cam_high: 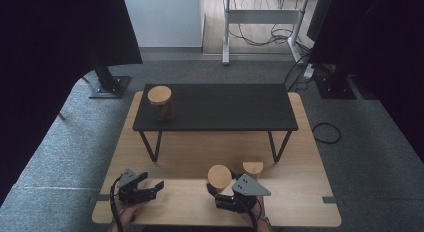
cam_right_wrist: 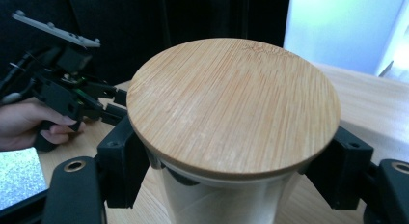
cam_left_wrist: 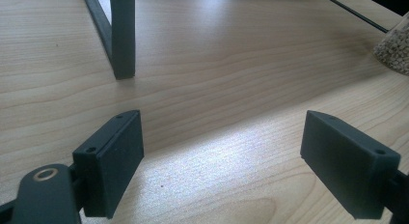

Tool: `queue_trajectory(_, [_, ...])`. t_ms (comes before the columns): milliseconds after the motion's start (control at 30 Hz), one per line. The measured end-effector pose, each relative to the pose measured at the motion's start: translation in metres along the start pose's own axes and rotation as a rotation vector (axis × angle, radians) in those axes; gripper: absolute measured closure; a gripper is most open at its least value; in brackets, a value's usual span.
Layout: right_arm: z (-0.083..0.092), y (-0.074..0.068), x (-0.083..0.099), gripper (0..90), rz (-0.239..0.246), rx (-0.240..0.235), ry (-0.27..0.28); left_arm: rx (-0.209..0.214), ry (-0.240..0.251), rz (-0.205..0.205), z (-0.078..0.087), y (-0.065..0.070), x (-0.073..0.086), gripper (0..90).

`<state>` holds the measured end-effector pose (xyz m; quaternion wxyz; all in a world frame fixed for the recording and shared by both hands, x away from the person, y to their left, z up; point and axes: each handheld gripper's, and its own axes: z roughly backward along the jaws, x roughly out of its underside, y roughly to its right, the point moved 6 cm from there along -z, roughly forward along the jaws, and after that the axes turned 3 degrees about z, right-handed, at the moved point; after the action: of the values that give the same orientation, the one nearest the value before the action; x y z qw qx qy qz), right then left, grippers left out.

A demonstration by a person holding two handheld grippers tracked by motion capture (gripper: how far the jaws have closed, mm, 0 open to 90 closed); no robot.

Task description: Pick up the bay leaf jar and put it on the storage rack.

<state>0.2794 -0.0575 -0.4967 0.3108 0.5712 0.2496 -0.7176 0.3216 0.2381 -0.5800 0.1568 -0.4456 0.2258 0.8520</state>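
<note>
**Right tool grips a lidded jar at the counter's near edge**

From the high view, the right tool (cam_high: 221, 190) sits at the near edge of the wooden counter (cam_high: 300, 192), its jaws closed around a jar with a round wooden lid (cam_high: 219, 176). A second jar (cam_high: 253, 168) stands just beside it, slightly farther from the person. A third jar (cam_high: 160, 103) stands on the left end of the black shelf (cam_high: 225, 107), a low stand whose thin legs rest on the counter.

The right gripper view gives what the overhead camera cannot: the bamboo grain of the lid (cam_right_wrist: 234, 105) up close, the pale body of the jar below it, and a black jaw pressed against each side just under the lid's rim. Whether the jar's base rests on the wood or hangs clear is hard to judge from these pictures. The same view also catches the left tool (cam_right_wrist: 103, 101) farther off, held in a hand (cam_right_wrist: 29, 122).

The left tool (cam_high: 159, 186) hovers over the near left part of the counter, well apart from the held jar. The left gripper view shows its jaws spread wide with bare wood between them, a shelf leg (cam_left_wrist: 120, 35) ahead, and at the far right edge a glimpse of a glass jar filled with pale grains (cam_left_wrist: 395, 48), detail that the high view is too distant to give.
</note>
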Motion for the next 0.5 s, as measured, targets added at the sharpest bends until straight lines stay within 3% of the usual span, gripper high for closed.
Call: queue_trajectory(500, [0.010, 0.001, -0.015, 25.0, 0.014, -0.022, 0.031, 0.000, 0.000, 0.008, 0.000, -0.002, 0.000, 14.6])
